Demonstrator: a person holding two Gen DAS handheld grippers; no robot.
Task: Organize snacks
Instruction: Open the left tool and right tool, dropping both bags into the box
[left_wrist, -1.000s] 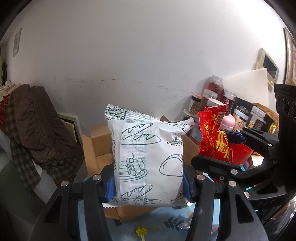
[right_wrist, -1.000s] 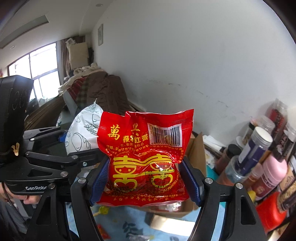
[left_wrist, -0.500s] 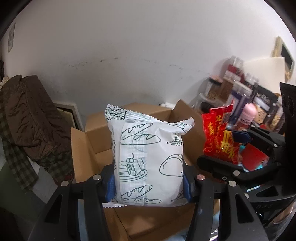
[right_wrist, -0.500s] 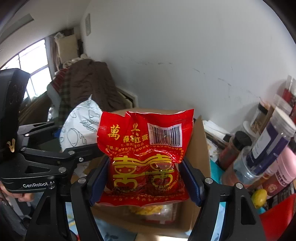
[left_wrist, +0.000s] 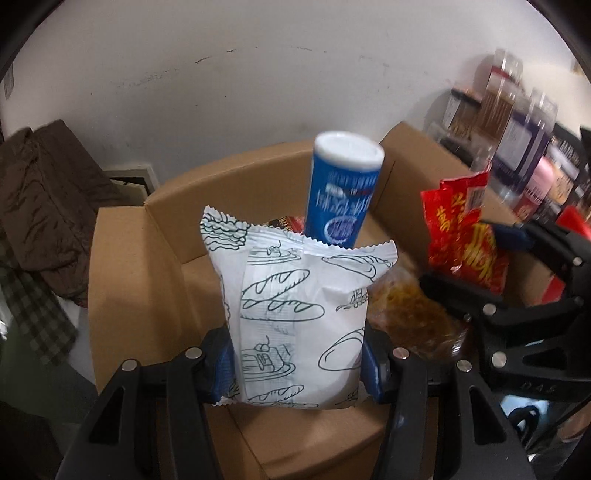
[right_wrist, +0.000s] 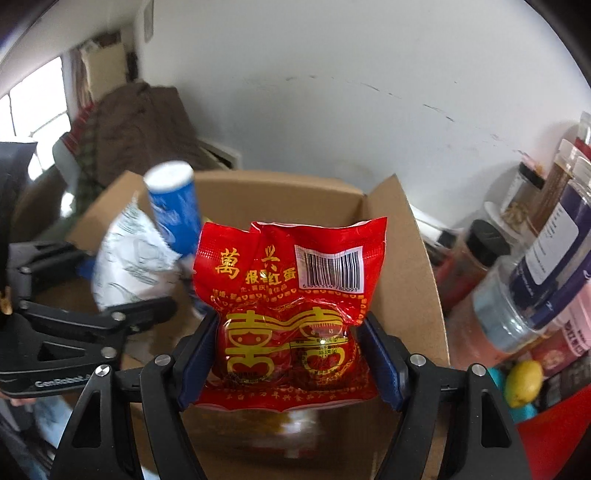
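Note:
My left gripper (left_wrist: 297, 363) is shut on a white bread packet (left_wrist: 299, 314) with green line drawings, held upright over the open cardboard box (left_wrist: 125, 295). My right gripper (right_wrist: 286, 360) is shut on a red egg packet (right_wrist: 288, 317) with gold characters, also over the box (right_wrist: 413, 266). A blue can with a white lid (left_wrist: 341, 192) stands in the box behind the bread packet; it also shows in the right wrist view (right_wrist: 173, 210). A clear bag of yellow snacks (left_wrist: 410, 314) lies in the box. The red packet (left_wrist: 465, 243) and the right gripper show at the right of the left wrist view.
Jars and bottles (right_wrist: 546, 266) crowd the right side beside the box, with a yellow lemon-like item (right_wrist: 522, 382) below them. Brown clothes (left_wrist: 40, 214) hang at the left. A white wall stands behind the box.
Both grippers have moved forward and down over the box with their packets. The box interior, the blue can and the yellow snack bag have come into view.

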